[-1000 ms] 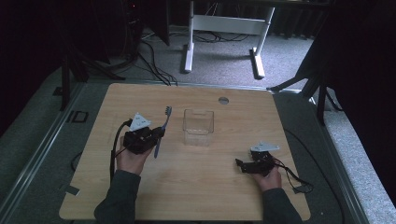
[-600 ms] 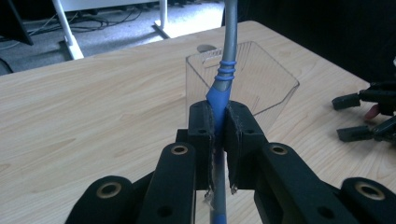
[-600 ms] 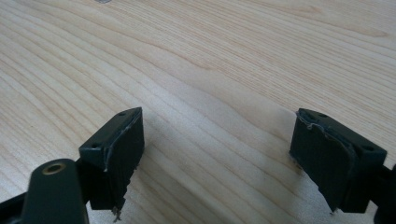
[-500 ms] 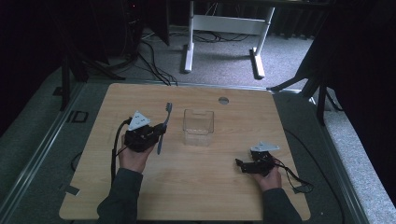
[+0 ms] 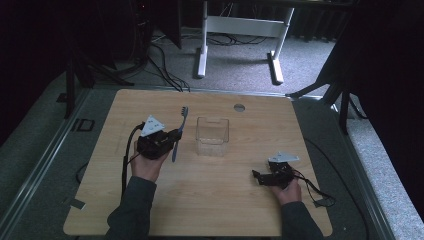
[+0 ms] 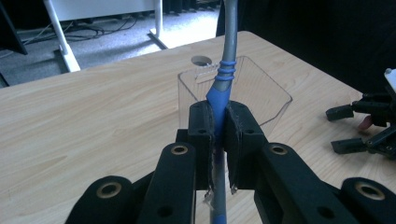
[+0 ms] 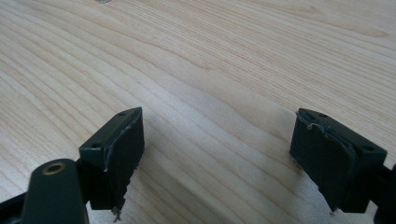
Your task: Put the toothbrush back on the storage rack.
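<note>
Left gripper view: left gripper (image 6: 217, 140) jaws clamped on the blue part of the toothbrush (image 6: 227, 60) handle, the shaft running up and out of the top edge, so it's pinched mid-handle with both ends free; probably held that way to steer one end into the clear container (image 6: 261, 93) straight ahead. High view: toothbrush (image 5: 179, 132) sits in the left gripper (image 5: 170, 142) just left of the container (image 5: 212, 135), not touching it, bristle end pointing away from the person. Right gripper (image 5: 262, 177) rests low on the table (image 5: 210, 200), well apart from the container; jaws wide apart, holding nothing. Cable hole (image 5: 239, 107) behind the container; nothing blocks the path to it.
</note>
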Tool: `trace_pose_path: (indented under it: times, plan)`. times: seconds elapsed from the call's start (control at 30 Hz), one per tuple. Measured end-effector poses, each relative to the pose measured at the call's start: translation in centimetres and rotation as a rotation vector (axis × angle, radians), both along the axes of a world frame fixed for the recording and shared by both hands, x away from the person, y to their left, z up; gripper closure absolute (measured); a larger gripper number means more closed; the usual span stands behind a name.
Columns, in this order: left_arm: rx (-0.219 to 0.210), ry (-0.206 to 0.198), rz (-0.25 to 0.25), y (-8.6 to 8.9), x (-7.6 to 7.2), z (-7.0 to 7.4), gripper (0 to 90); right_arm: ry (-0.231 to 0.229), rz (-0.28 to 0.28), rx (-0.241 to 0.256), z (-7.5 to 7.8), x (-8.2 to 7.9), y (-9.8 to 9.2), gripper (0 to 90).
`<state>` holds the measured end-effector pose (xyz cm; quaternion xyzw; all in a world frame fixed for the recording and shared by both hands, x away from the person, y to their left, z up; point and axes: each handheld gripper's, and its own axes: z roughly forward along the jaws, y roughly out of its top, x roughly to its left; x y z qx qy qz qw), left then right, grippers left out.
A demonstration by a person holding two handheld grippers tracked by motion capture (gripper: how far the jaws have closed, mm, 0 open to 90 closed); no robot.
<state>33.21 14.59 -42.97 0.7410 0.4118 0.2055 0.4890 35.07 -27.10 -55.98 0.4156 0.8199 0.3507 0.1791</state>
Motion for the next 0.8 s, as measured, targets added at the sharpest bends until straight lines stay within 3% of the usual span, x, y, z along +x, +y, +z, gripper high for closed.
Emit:
trace_pose_path:
  times: [0.8]
  plan:
    - [0.003, -0.016, -0.024, -0.95, 0.93, 0.62, 81.6, -0.001, 0.002, -0.001, 0.0, 0.01, -0.01, 17.1]
